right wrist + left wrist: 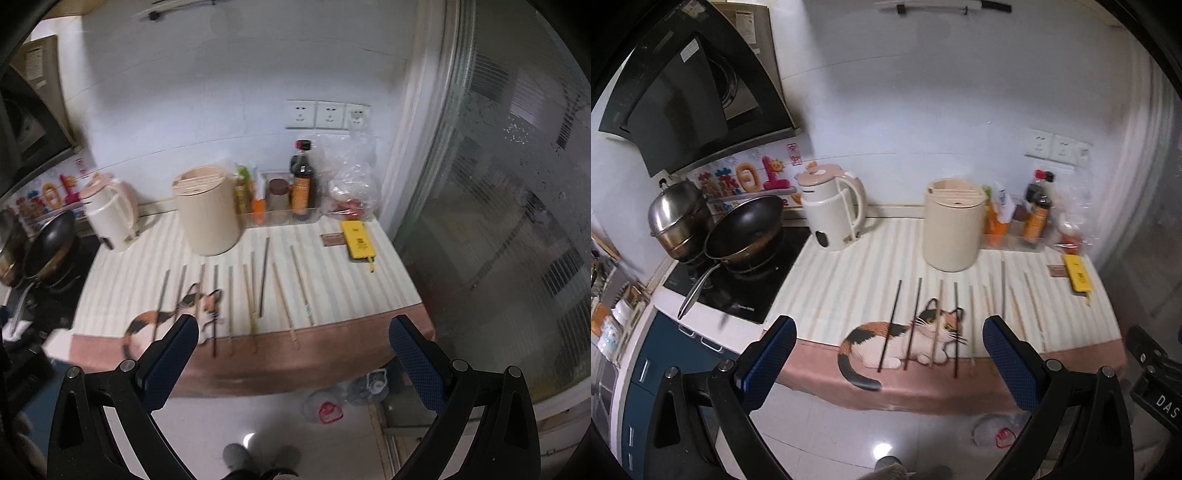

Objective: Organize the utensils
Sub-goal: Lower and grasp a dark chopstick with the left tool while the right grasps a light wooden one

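Observation:
Several chopsticks lie side by side on a striped mat with a cat picture: dark chopsticks (pixel 891 325) on the left, pale wooden chopsticks (pixel 1032 304) on the right. They also show in the right wrist view, dark chopsticks (pixel 214 306) and wooden chopsticks (pixel 284 306). A cream cylindrical utensil holder (pixel 952 225) with a slotted lid stands behind them, also in the right wrist view (pixel 207 210). My left gripper (pixel 888 350) is open and empty, held in front of the counter edge. My right gripper (pixel 293 350) is open and empty, also short of the counter.
A cream kettle (pixel 833 206) stands left of the holder. A black wok (pixel 746 229) and steel pot (pixel 677 218) sit on the hob. Sauce bottles (pixel 1036 216) and a plastic bag (pixel 349 177) line the back right. A yellow box (pixel 1078 273) lies at the right.

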